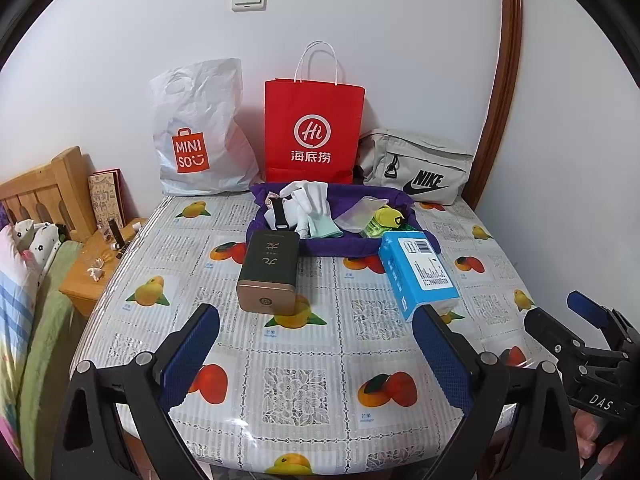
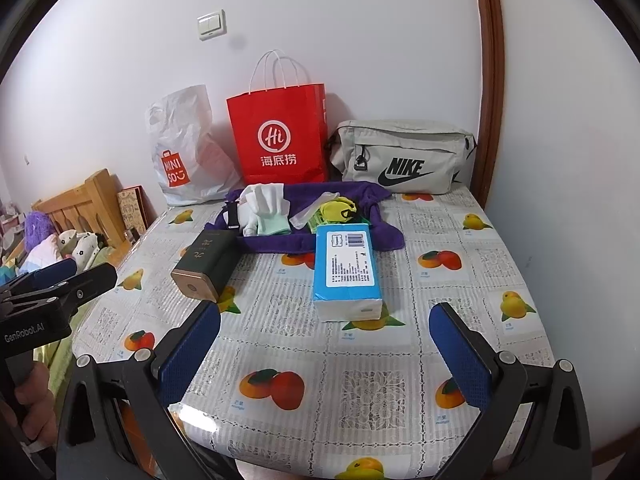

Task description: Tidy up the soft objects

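Both my left claw (image 1: 316,344) and right claw (image 2: 324,344) hang spread wide and empty above the bench (image 1: 296,392). Ahead lie a blue tissue pack (image 2: 347,270) and a purple cloth (image 1: 340,246) heaped with gloves (image 1: 310,200).

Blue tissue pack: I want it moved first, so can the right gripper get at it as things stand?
Probably yes. The blue plastic-wrapped tissue pack lies flat straight ahead of the open right gripper, with only bare fruit-print tablecloth between.
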{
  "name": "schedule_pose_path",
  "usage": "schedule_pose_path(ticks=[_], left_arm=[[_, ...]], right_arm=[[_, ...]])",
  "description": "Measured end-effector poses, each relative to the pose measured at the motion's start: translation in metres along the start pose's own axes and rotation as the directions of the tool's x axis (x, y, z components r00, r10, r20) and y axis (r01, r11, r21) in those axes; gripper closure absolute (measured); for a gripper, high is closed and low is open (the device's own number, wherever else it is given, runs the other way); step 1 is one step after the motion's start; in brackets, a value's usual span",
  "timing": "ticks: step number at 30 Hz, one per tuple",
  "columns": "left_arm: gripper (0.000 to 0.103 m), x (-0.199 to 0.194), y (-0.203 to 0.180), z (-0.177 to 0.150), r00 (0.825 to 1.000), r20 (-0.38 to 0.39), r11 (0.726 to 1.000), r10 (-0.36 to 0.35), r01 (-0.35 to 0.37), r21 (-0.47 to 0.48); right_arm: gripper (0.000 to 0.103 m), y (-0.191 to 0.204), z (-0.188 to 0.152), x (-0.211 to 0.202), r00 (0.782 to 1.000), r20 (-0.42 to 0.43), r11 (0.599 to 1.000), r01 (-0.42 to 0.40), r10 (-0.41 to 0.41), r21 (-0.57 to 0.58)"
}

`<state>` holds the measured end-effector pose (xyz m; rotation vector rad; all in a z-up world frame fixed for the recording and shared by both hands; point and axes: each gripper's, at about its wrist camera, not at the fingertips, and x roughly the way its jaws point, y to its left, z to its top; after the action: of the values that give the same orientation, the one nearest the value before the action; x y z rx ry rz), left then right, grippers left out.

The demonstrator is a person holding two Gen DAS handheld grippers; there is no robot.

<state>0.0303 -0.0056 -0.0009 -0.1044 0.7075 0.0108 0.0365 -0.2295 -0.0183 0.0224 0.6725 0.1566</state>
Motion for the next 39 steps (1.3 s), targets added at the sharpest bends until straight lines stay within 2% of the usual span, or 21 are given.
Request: schedule_pose_path(ticks=[39], left_arm=[[0.005, -0.0008, 0.0024, -0.0013, 1.0, 0.001, 1.0, 0.005, -0.005, -0.002]], right_arm=[[0.0, -0.0011, 0.0005, -0.0012, 1.0, 0.001, 1.0, 0.005, -0.005, 0.007]])
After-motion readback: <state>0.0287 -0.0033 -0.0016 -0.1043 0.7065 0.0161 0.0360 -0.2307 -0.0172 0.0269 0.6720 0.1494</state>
